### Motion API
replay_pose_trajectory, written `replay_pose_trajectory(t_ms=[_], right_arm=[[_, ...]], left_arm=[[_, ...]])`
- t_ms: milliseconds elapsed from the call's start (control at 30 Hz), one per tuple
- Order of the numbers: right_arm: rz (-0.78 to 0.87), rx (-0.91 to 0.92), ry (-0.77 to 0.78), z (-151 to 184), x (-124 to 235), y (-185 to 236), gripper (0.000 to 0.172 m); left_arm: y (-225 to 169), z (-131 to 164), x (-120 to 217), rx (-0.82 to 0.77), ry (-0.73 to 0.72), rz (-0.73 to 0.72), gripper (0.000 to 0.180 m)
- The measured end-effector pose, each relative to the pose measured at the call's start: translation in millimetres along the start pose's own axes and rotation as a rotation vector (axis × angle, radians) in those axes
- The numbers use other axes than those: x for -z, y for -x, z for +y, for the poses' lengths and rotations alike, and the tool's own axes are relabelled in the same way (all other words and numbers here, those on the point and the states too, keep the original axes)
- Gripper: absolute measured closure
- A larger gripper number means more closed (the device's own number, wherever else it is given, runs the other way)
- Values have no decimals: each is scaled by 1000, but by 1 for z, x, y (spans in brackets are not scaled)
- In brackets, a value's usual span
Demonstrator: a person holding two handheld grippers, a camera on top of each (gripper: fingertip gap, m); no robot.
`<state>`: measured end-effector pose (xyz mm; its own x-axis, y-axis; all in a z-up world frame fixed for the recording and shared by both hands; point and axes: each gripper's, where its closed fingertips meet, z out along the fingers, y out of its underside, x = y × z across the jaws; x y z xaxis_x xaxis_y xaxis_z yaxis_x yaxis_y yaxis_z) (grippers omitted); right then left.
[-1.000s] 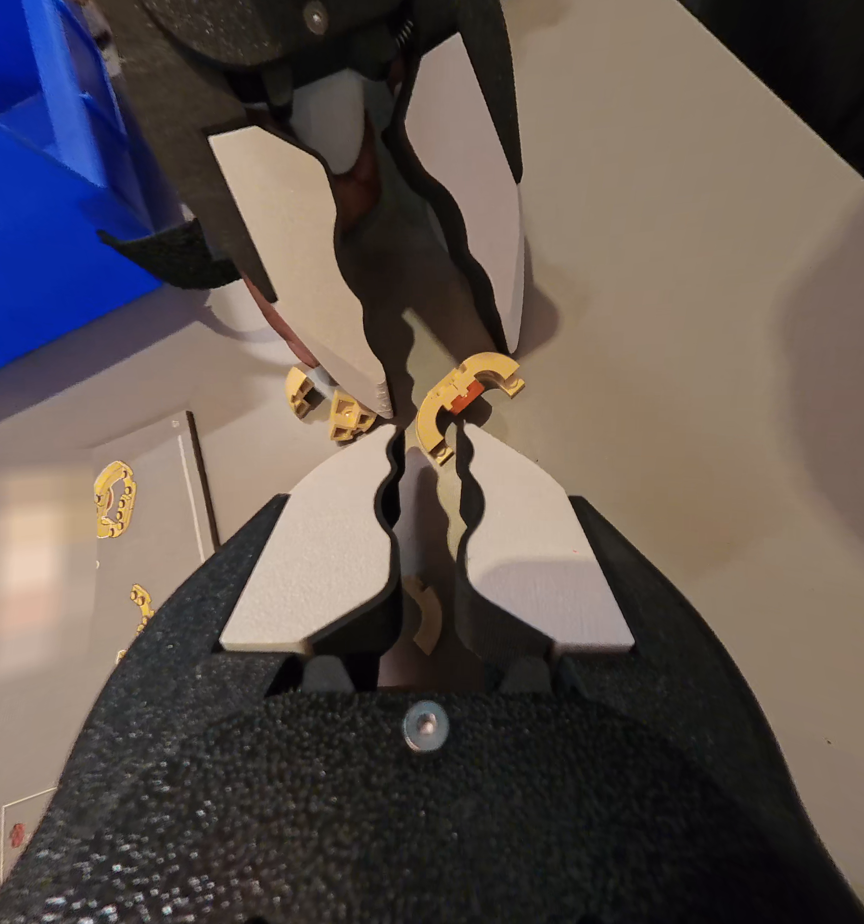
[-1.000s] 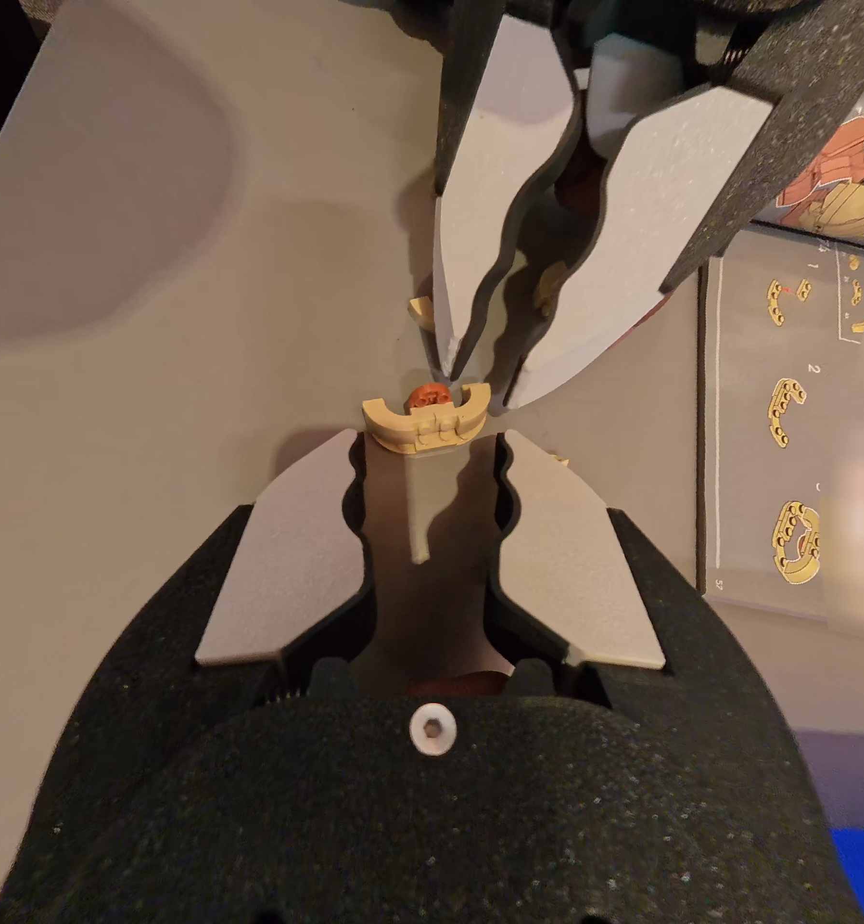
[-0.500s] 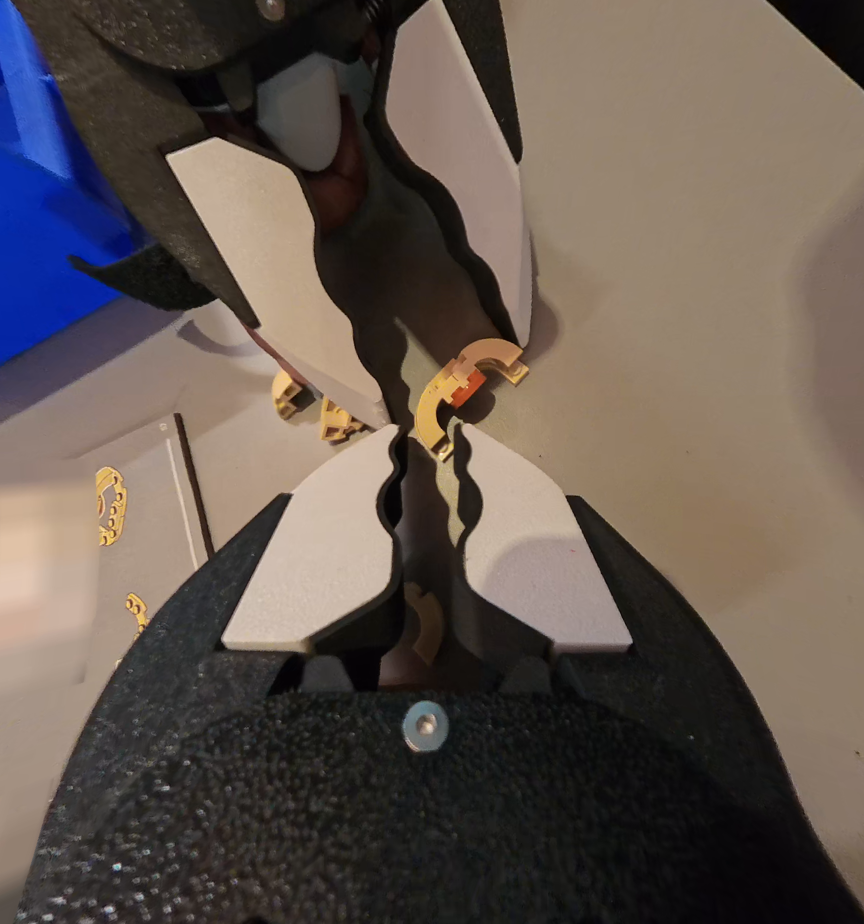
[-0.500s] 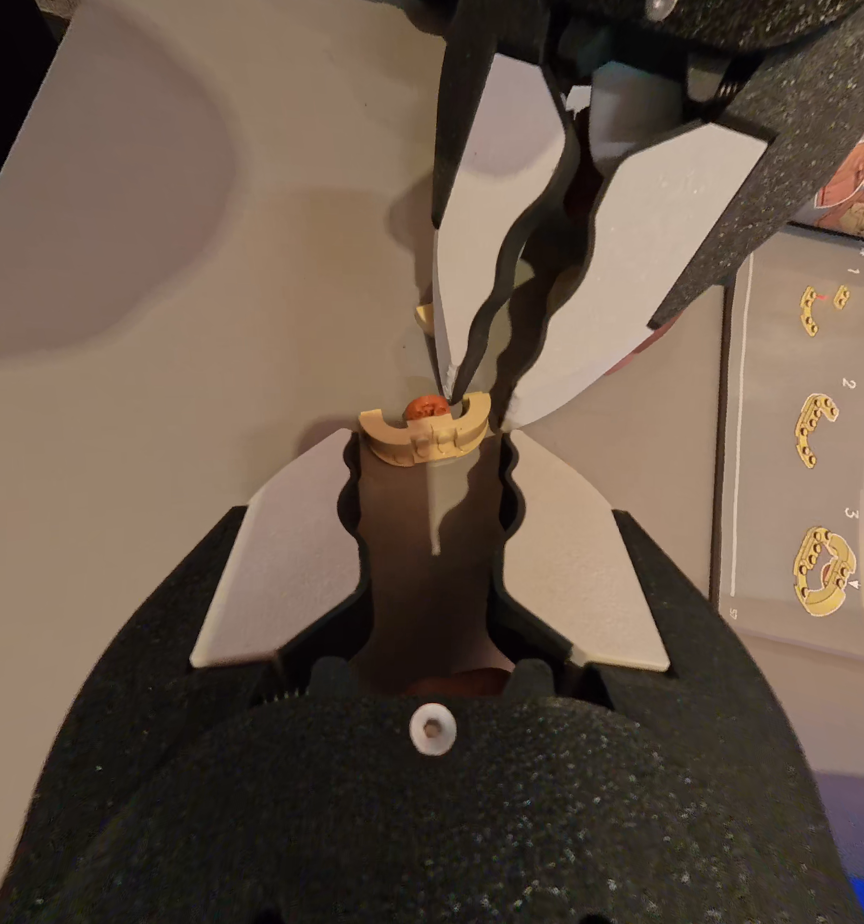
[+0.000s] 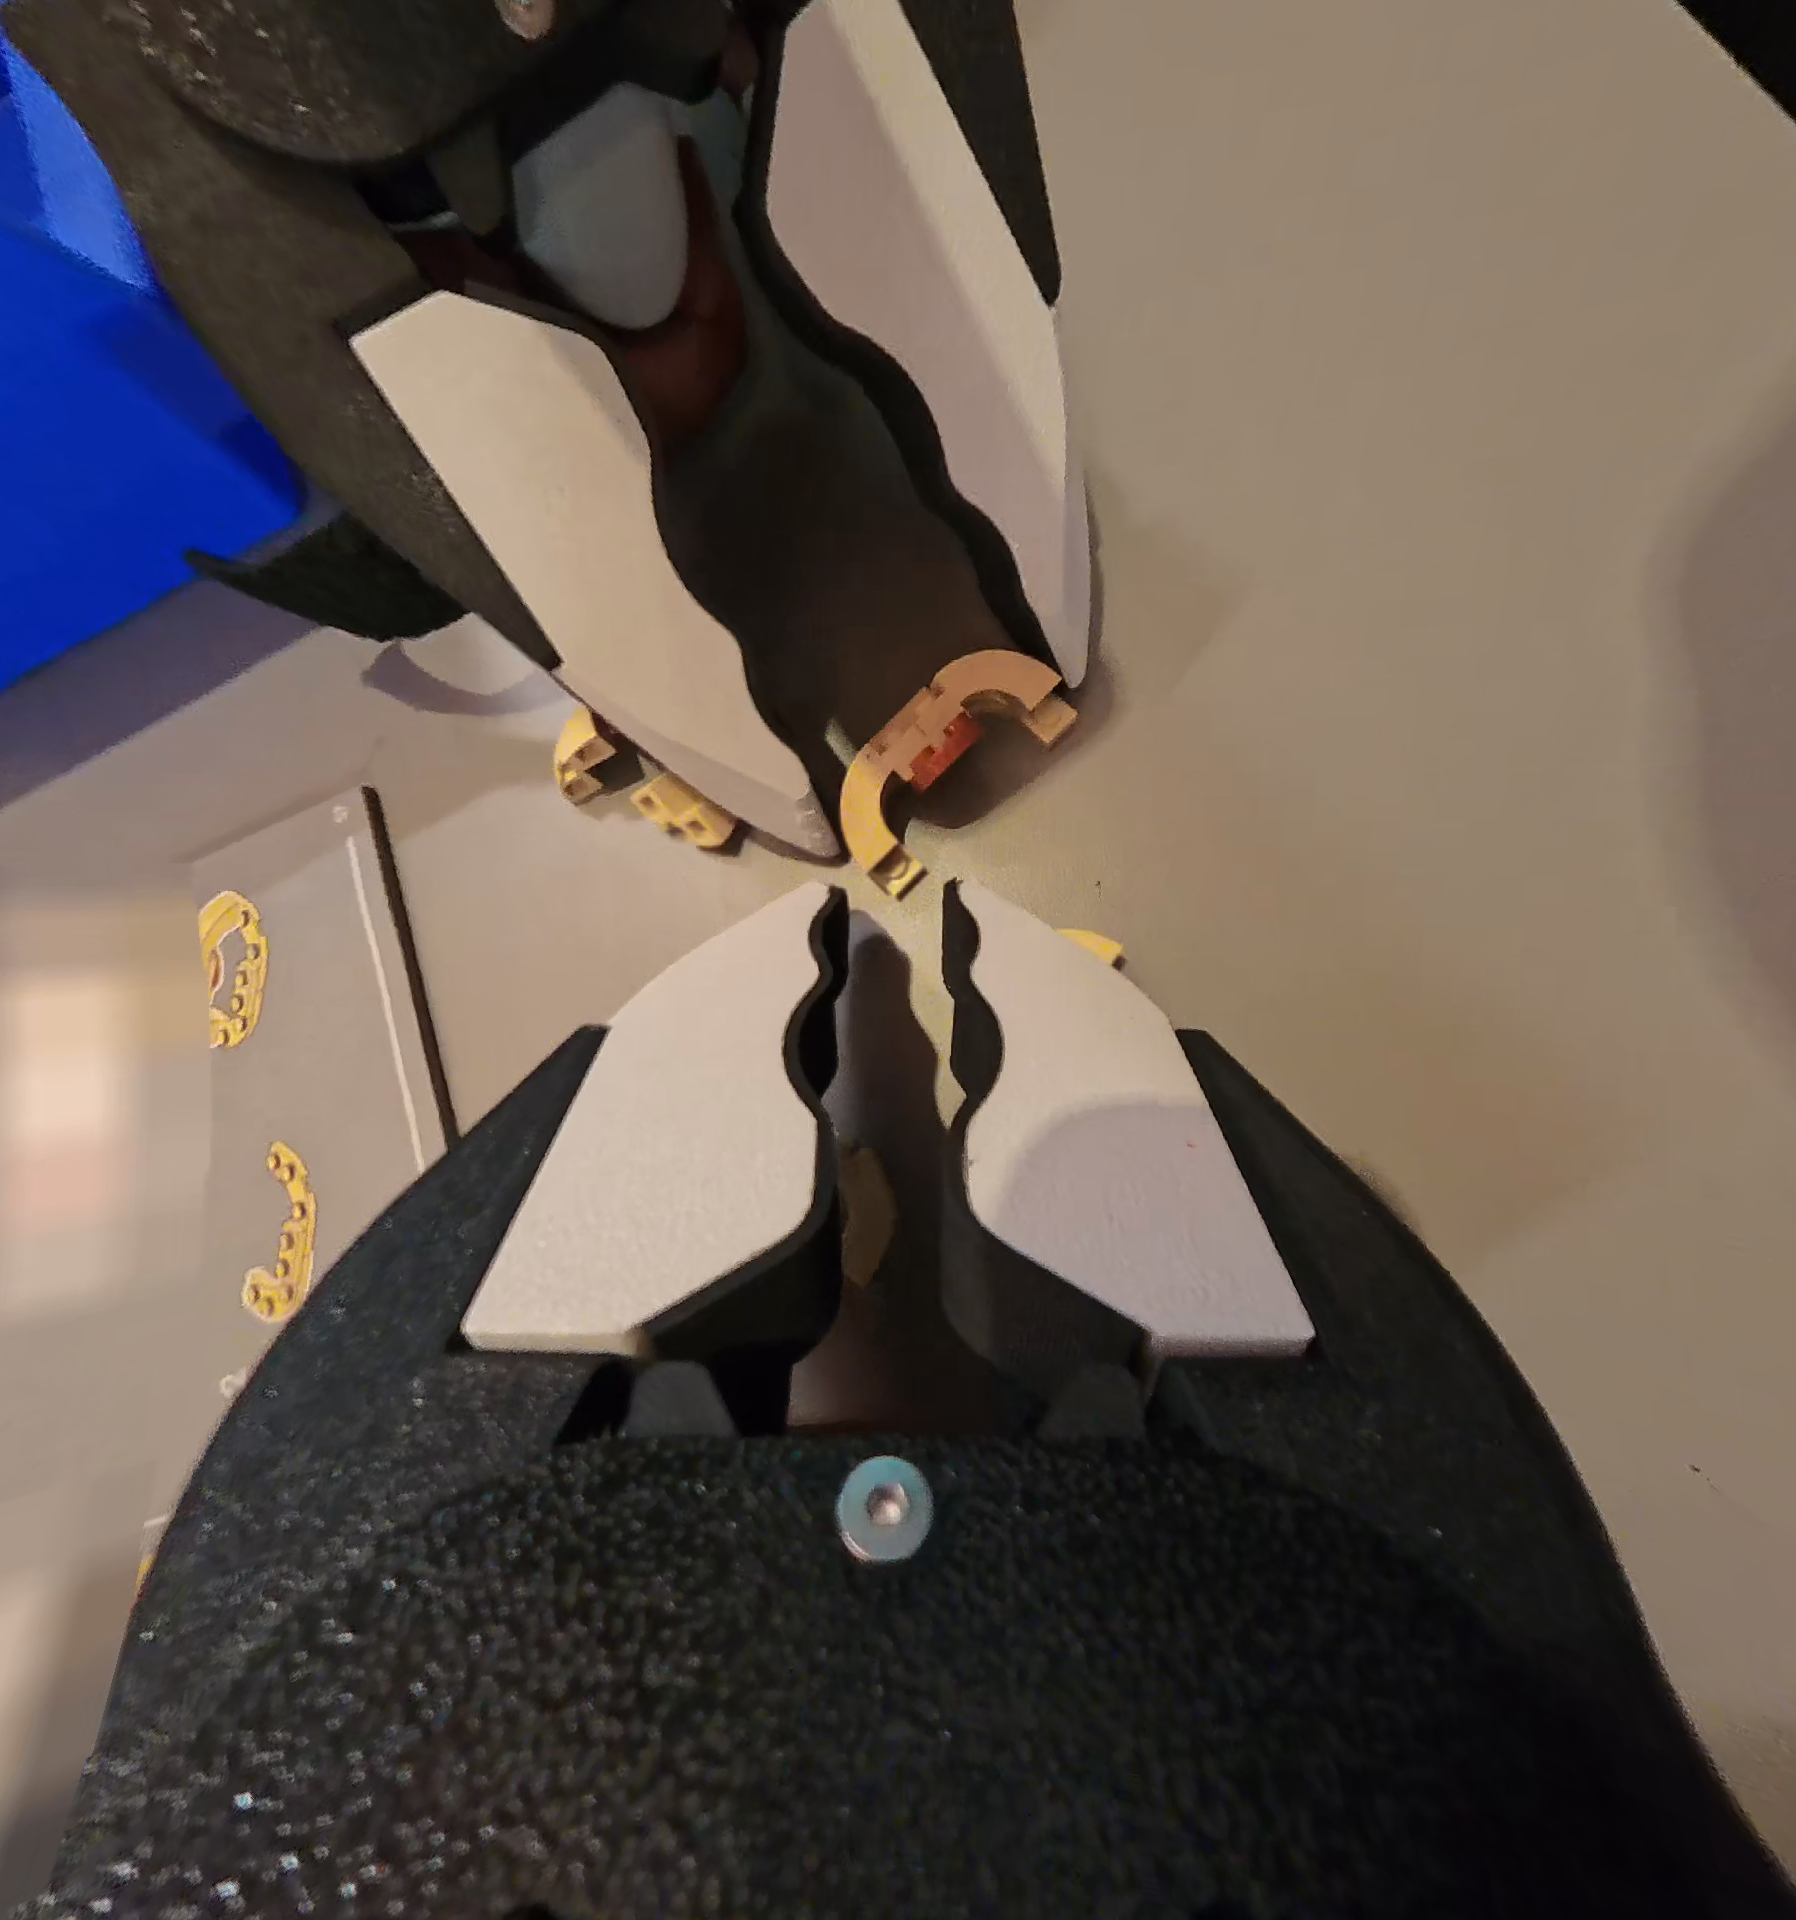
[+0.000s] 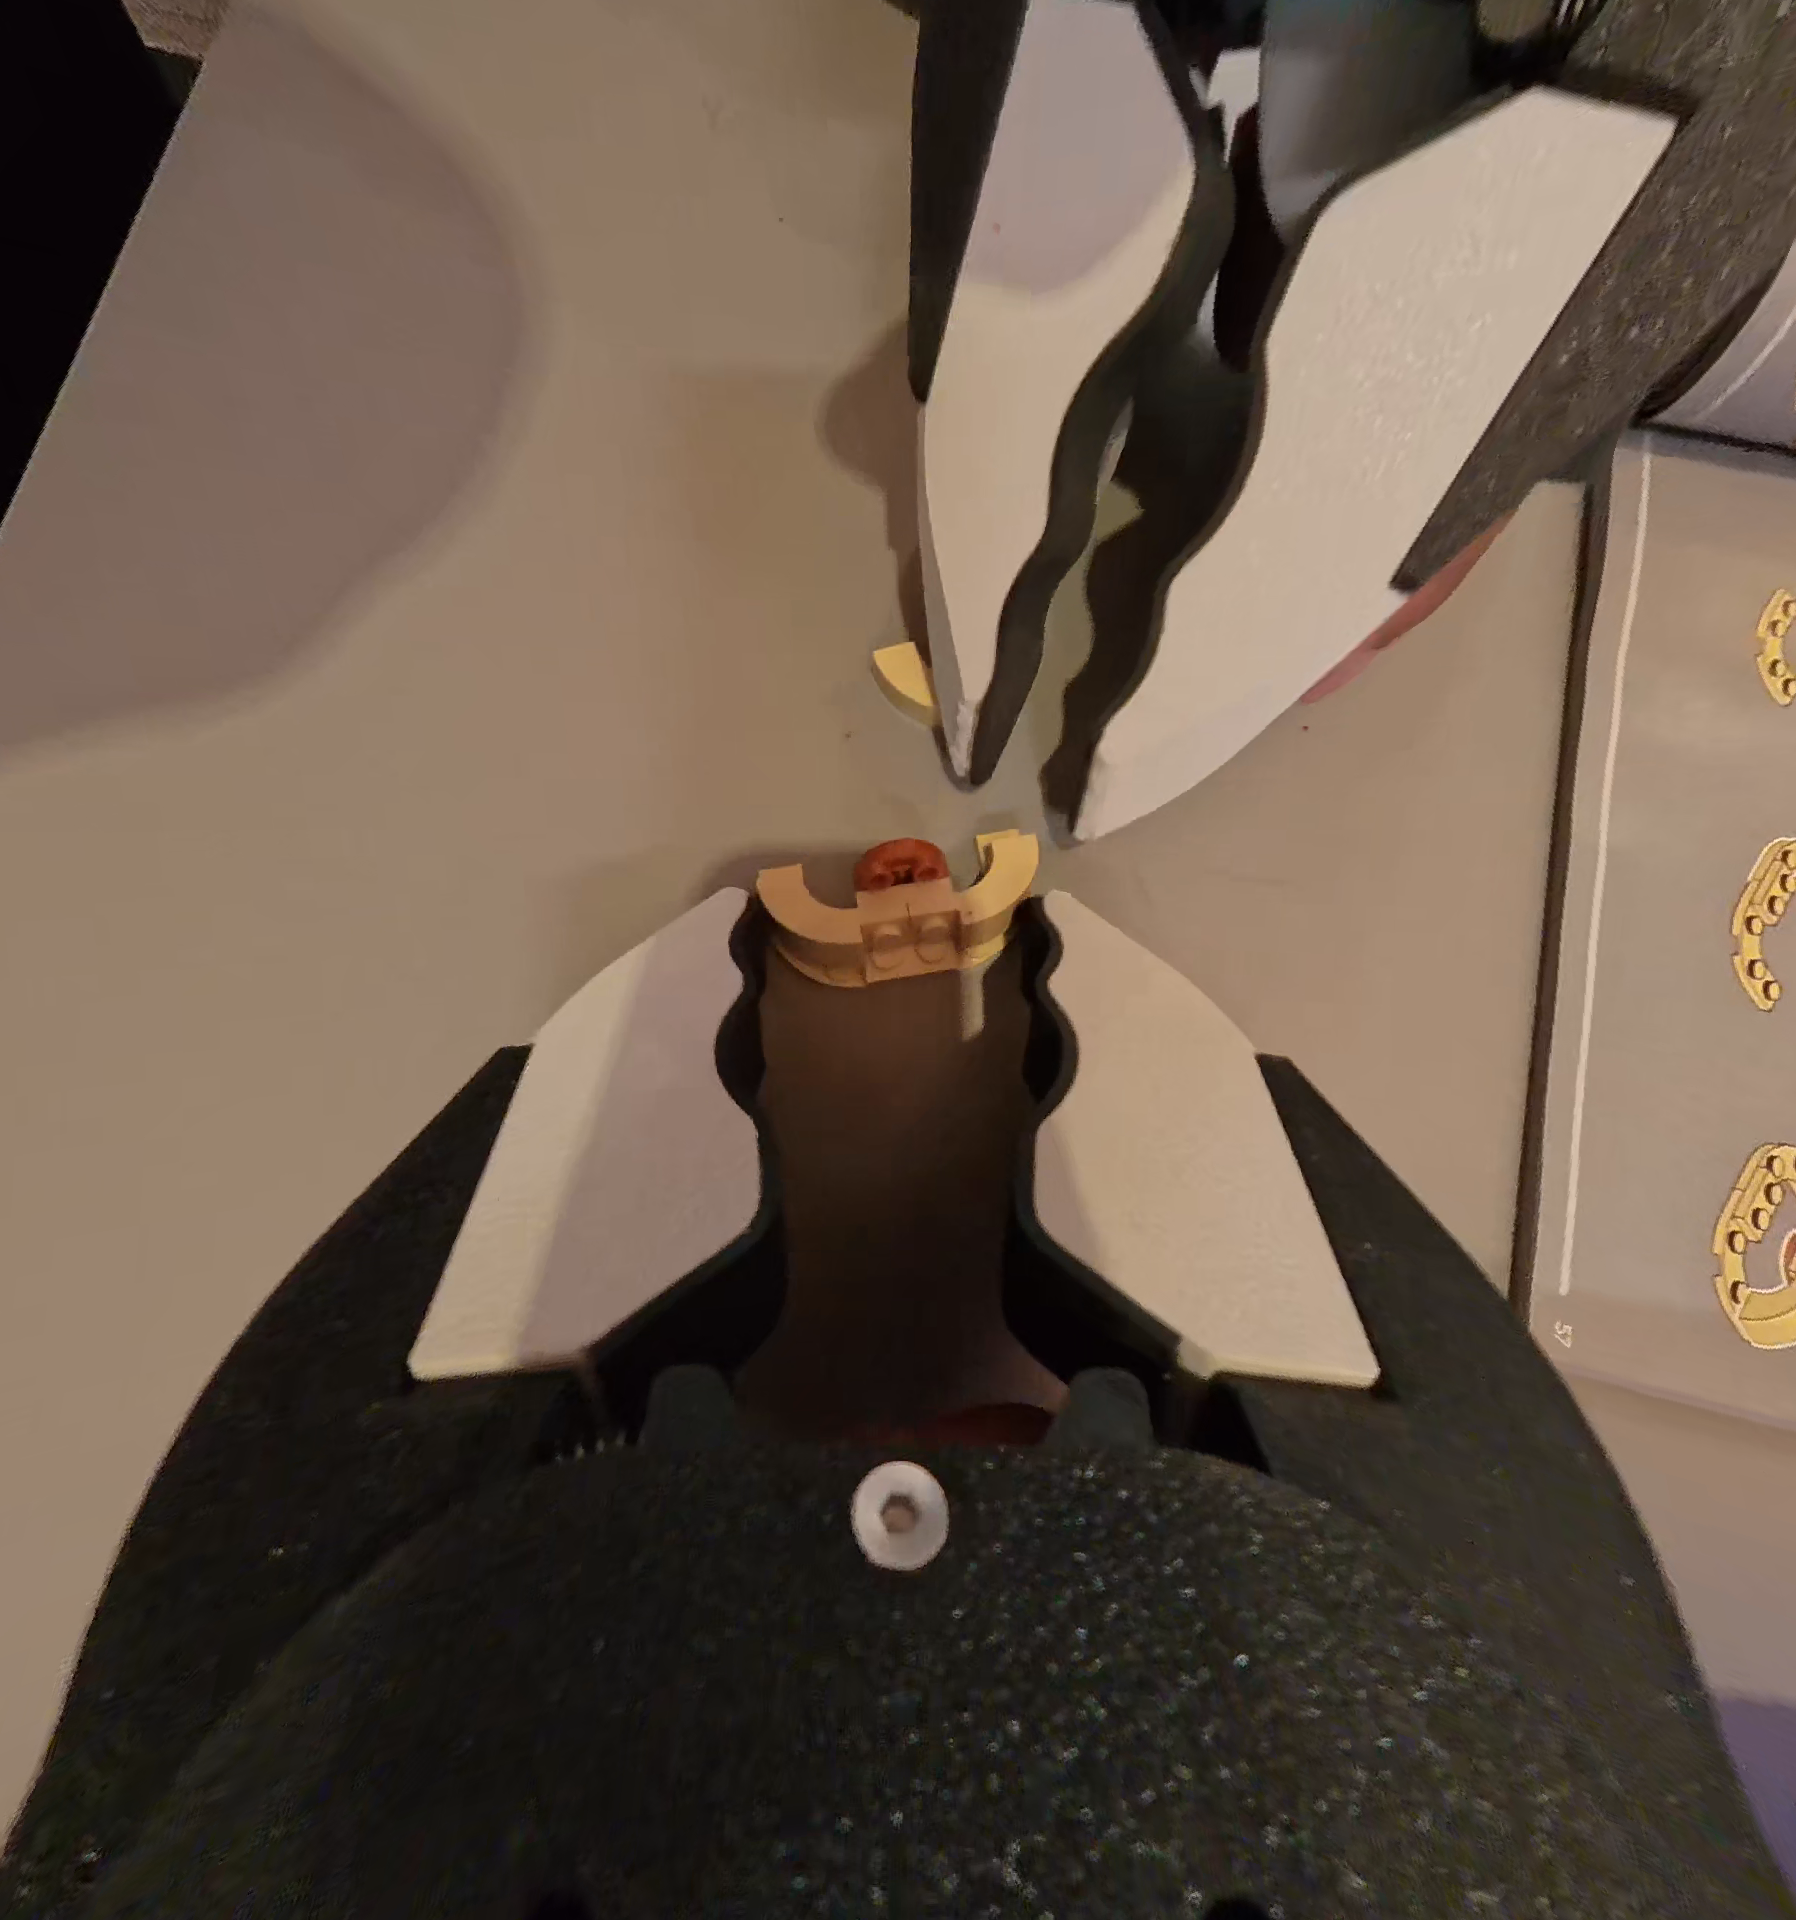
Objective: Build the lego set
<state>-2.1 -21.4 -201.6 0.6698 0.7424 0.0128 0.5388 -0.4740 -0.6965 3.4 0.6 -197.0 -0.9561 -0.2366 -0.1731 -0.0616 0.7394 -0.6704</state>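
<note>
The tan curved brick assembly [image 6: 904, 940], a half-ring of plastic building pieces with a reddish-brown round piece [image 6: 902, 862] plugged into its inner side, sits at the centre of the right wrist view, low over the pale worktop [image 6: 354, 831]. The right hand-held gripper [image 6: 889, 904] has hold of it, its jaws set fairly wide and one pad against each outer flank of the arc. The grip looks narrow, so the arc could swivel under a sideways push; pressure is probably best kept in line with the pads. The left hand-held gripper [image 5: 894, 894] points in from the opposite side, its fingers only narrowly parted with nothing between the tips, which are just beside one free end of the arc. Loose tan bricks [image 5: 587, 764] lie at centre left of the left wrist view, a grey printed instruction sheet [image 6: 1704, 935] at the right edge of the right wrist view, and a blue plastic bin [image 5: 63, 416] at upper left.
</note>
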Motion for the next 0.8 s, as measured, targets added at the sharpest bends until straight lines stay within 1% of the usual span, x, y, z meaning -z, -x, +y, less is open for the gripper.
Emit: replay_pose_trajectory(t_ms=[200,300,533,667,800], right_arm=[[18,-8,-2,0,0,-1,125],[38,-1,-7,0,1,-2,125],[71,27,-19,-1,3,-3,125],[73,22,-36,-3,5,-3,125],[66,17,-64,-6,6,1,125]], left_arm=[[0,-3,12,22,-27,-64,163],[2,-12,15,7,-52,-109,163],[-4,-24,12,-183,-15,-231,161],[-7,-36,8,-230,-25,-273,160],[-8,-39,1,-268,-17,-307,158]])
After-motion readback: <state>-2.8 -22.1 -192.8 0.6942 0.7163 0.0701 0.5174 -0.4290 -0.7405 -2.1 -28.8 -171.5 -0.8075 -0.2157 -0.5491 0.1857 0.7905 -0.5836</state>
